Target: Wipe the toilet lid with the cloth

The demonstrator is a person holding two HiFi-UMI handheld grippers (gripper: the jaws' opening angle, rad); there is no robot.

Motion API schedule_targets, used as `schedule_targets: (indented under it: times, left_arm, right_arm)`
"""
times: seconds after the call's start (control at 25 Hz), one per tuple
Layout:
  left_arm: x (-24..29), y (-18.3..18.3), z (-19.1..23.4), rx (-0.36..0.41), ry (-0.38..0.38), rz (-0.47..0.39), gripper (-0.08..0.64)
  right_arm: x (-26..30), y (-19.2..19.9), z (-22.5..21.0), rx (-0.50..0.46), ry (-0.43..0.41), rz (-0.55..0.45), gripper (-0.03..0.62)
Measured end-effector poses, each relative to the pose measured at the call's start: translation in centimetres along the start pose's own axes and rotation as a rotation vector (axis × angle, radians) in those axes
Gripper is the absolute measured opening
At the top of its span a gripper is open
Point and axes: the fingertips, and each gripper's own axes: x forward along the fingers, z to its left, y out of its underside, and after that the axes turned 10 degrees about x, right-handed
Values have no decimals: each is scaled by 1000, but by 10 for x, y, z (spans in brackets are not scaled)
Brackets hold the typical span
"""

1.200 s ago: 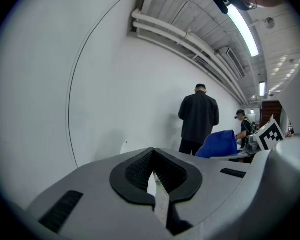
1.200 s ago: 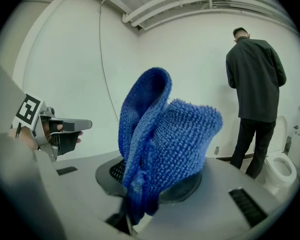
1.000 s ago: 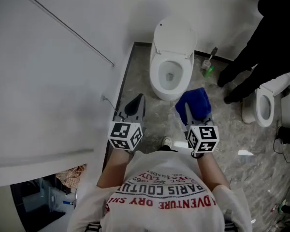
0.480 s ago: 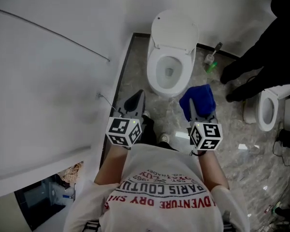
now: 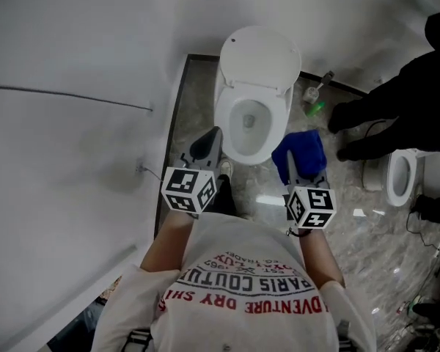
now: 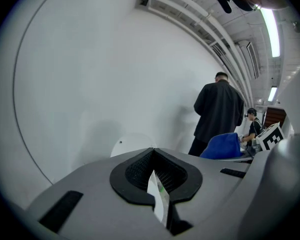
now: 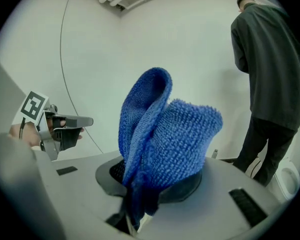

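Head view: your right gripper [image 5: 300, 174] pinches the blue cloth [image 5: 299, 151], bunched upright just right of the toilet [image 5: 223, 114], likely staged for the raised lid [image 5: 260, 53] at its back; your left gripper [image 5: 207, 142] hangs at its front-left, jaws pressed together, empty, likely spare.

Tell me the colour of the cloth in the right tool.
Blue cloth, clearest in the right gripper view.

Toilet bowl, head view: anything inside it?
Lid is up, so the bowl shows only white porcelain and the drain opening at the bottom. The left gripper overlaps its near edge; the underside of the rim is hidden.
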Motion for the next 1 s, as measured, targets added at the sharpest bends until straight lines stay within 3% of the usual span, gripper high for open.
schedule_targets:
  times: [0.24,0.56,0.8,1.0]
  left_arm:
    - [78,-30,49,14,87,33,6]
    - [135,-2,95,23,163,101,6]
    - [175,13,109,26,165,130,6]
    - [209,15,120,62,113,71,6]
  right_arm:
    - [84,-44,6,-1,19,47,94]
    - [165,-43,18,-32,14,75,94]
    - [217,-45,11,-84,-55,110,94]
    - [266,-63,-1,-144,-96,83,94]
